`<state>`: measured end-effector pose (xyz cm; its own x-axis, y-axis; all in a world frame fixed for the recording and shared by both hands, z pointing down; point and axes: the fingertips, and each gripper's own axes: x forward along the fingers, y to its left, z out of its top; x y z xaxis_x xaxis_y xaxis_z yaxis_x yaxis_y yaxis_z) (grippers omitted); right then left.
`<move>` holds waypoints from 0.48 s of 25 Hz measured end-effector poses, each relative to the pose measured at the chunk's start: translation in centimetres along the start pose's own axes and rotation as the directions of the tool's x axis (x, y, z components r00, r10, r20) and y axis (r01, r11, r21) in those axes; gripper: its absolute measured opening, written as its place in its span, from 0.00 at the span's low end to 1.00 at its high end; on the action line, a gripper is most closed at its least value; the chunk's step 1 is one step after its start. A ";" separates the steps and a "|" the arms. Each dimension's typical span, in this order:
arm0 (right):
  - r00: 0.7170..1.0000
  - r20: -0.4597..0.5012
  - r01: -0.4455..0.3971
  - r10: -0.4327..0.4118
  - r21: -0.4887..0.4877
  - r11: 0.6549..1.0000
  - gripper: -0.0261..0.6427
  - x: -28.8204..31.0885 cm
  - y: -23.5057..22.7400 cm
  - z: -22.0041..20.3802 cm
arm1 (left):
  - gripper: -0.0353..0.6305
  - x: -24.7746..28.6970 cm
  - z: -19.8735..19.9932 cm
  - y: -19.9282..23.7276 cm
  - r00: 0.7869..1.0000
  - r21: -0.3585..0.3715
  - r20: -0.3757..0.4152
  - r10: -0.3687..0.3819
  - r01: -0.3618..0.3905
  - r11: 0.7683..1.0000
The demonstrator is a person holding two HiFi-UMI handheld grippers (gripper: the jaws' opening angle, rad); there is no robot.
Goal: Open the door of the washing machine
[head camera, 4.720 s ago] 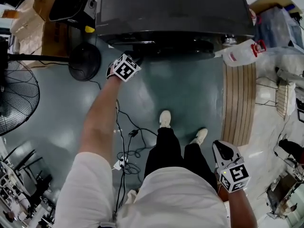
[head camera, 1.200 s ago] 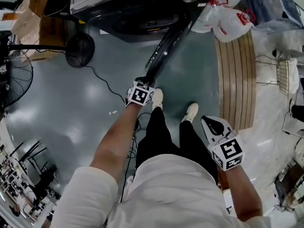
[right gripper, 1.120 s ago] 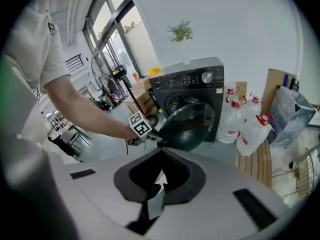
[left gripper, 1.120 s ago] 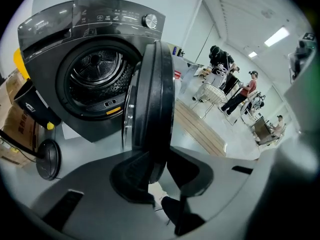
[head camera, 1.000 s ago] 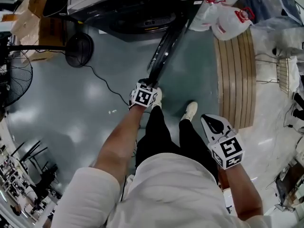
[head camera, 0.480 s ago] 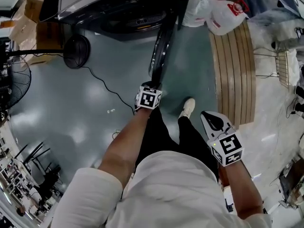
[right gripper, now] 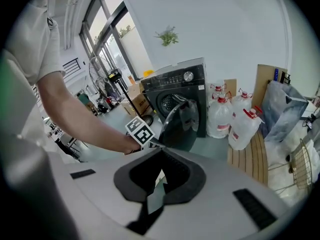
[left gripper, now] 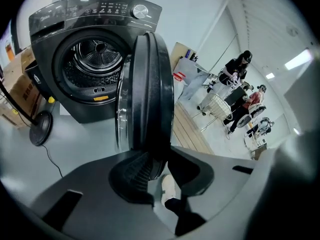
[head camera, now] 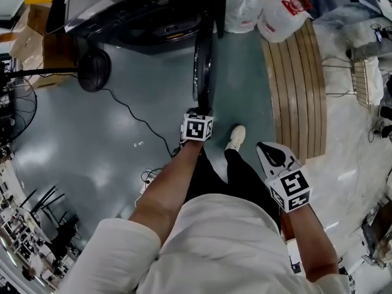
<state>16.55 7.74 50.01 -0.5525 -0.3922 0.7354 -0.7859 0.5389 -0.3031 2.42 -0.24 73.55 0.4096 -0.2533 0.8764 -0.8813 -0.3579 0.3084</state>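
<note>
The dark front-loading washing machine point(head camera: 122, 11) stands at the top of the head view, and its drum point(left gripper: 92, 59) is exposed. Its round door point(head camera: 202, 66) is swung out edge-on toward me. My left gripper point(head camera: 197, 112) sits at the door's free edge. In the left gripper view the door rim point(left gripper: 150, 94) reaches down between the pads of the left gripper point(left gripper: 155, 171), whose jaws are opening while still touching it. My right gripper point(head camera: 269, 149) hangs beside my right leg, shut and empty. In the right gripper view the machine point(right gripper: 182, 94) and its open door point(right gripper: 180, 119) show ahead.
Clear water jugs point(head camera: 257, 8) stand right of the machine on a slatted wooden platform point(head camera: 294, 84). A round fan base point(head camera: 92, 69) and a black cable point(head camera: 141, 124) lie on the grey floor to the left. My shoe point(head camera: 236, 136) is just behind the door. People stand far off point(left gripper: 240, 84).
The door has swung from shut to wide open, now edge-on to me. My left gripper came back toward my legs with its edge. The right gripper barely shifted.
</note>
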 end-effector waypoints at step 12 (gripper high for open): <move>1.000 -0.006 -0.001 0.001 0.004 1.000 0.05 -2.5 -2.2 -3.0 | 0.21 2.7 1.0 -5.8 1.000 -0.137 0.020 0.005 -0.002 0.991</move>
<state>20.47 9.80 50.62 -0.5514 -0.3876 0.7387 -0.7868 0.5358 -0.3062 8.87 0.24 73.79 0.4096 -0.2729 0.8705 -0.9063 -0.2311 0.3540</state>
